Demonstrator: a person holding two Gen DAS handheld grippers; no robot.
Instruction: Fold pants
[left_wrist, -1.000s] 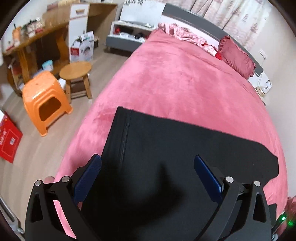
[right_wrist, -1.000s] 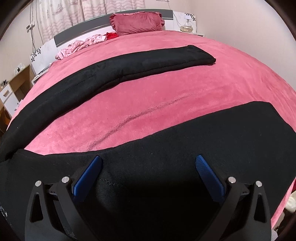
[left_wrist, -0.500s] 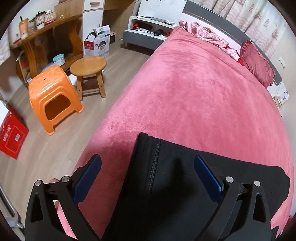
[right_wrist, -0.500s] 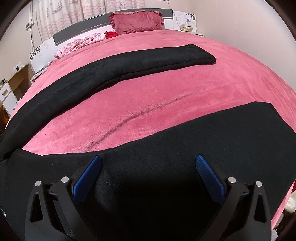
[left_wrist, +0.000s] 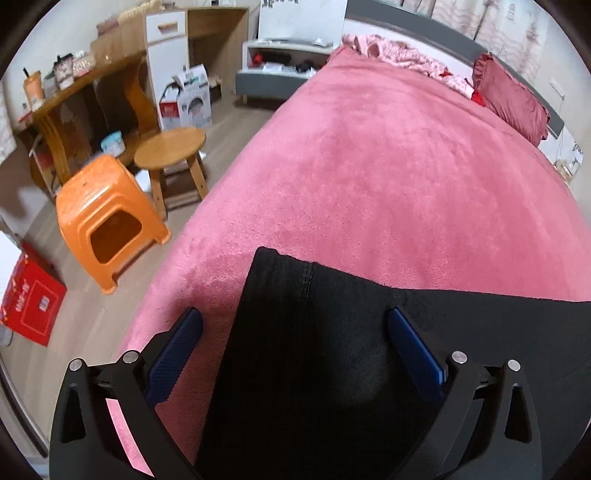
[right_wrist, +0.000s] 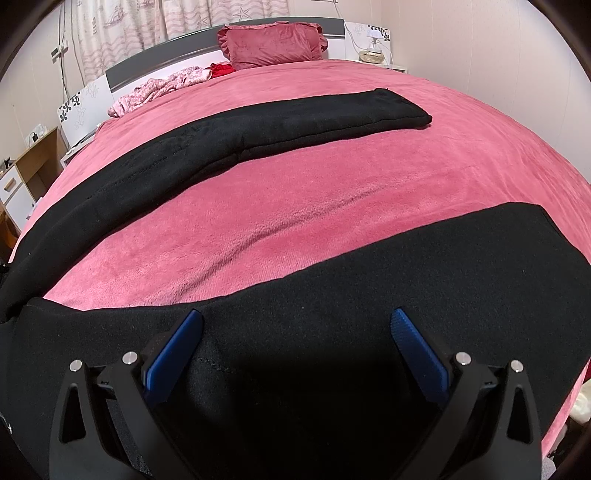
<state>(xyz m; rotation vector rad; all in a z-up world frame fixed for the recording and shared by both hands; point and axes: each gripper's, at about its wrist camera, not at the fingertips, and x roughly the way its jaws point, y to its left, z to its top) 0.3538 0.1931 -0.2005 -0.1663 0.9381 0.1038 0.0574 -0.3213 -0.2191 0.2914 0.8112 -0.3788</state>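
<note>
Hovering spread wide over black pants (right_wrist: 332, 332) on the pink bed (right_wrist: 332, 177), left gripper (left_wrist: 293, 332) above the waistband, right gripper (right_wrist: 295, 332) above the near leg, far leg toward 12 o'clock.

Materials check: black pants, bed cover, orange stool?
Black pants: thick matte knit or fleece, going by the fuzzy surface and stitched seam; exact fibre unclear. Pink bed cover: plush fleece-like pile that shows brush marks. Orange stool: moulded plastic, one-piece, slight sheen.
</note>
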